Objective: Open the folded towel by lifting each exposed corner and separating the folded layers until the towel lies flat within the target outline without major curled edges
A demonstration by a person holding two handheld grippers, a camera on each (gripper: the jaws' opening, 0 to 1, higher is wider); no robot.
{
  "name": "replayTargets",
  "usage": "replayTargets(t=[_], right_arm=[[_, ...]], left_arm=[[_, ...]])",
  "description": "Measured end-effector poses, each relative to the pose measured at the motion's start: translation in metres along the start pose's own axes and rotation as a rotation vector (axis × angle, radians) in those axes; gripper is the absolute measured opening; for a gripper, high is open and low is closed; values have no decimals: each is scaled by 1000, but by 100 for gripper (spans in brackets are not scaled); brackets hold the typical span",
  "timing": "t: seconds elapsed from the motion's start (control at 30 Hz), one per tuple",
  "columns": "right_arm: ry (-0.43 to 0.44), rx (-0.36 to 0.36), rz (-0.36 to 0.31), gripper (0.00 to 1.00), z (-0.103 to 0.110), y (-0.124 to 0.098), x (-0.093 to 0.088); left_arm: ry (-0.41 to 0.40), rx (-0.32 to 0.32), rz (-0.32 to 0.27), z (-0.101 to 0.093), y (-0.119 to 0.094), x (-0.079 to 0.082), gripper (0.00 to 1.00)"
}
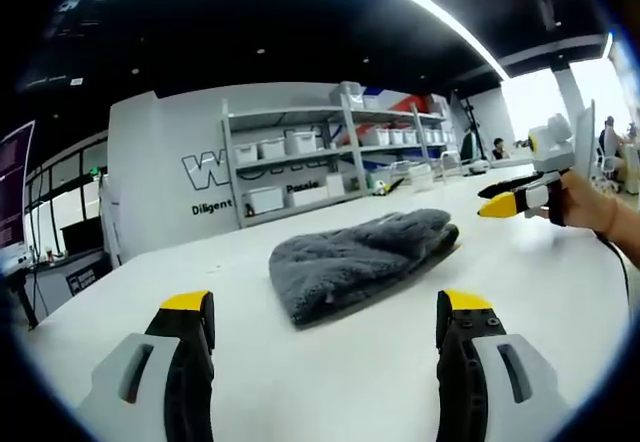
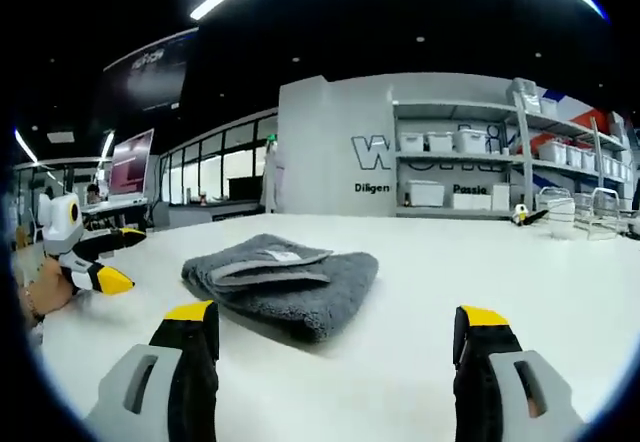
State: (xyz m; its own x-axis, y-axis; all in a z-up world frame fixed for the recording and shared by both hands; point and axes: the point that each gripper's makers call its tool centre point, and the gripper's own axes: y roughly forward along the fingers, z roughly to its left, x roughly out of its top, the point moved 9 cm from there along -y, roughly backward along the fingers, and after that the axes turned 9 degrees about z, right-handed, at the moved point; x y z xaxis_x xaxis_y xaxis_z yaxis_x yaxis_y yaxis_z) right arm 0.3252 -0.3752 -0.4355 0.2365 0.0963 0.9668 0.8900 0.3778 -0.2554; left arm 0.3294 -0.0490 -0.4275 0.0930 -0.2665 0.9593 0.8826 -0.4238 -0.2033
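Note:
A folded dark grey towel (image 1: 362, 260) lies on the white table (image 1: 300, 372), ahead of my left gripper (image 1: 325, 317), whose yellow-tipped jaws stand wide apart with nothing between them. In the right gripper view the same towel (image 2: 282, 278) shows a folded flap with a small label on top. My right gripper (image 2: 335, 330) is open too, short of the towel's near edge. The right gripper (image 1: 512, 200) also comes into the left gripper view at the right, held by a hand above the table. The left gripper (image 2: 100, 262) enters the right gripper view at the left, jaws parted.
Grey shelving (image 1: 330, 152) with white bins stands against the wall behind the table. Wire baskets (image 2: 585, 212) sit at the table's far end. Desks and a monitor (image 2: 128, 167) stand to the side. People are in the bright background (image 1: 610, 142).

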Motion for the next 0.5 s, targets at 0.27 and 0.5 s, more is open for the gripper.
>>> replayTargets(t=[0.27,0.5], right_arm=[[-24,6,37,99,8,4,-5],[-32,29,44,99,14,3,-6]], left_arm=[[-1,-43,-42,-9,5,8,90],[99,-58,7,-24,20,13,89]])
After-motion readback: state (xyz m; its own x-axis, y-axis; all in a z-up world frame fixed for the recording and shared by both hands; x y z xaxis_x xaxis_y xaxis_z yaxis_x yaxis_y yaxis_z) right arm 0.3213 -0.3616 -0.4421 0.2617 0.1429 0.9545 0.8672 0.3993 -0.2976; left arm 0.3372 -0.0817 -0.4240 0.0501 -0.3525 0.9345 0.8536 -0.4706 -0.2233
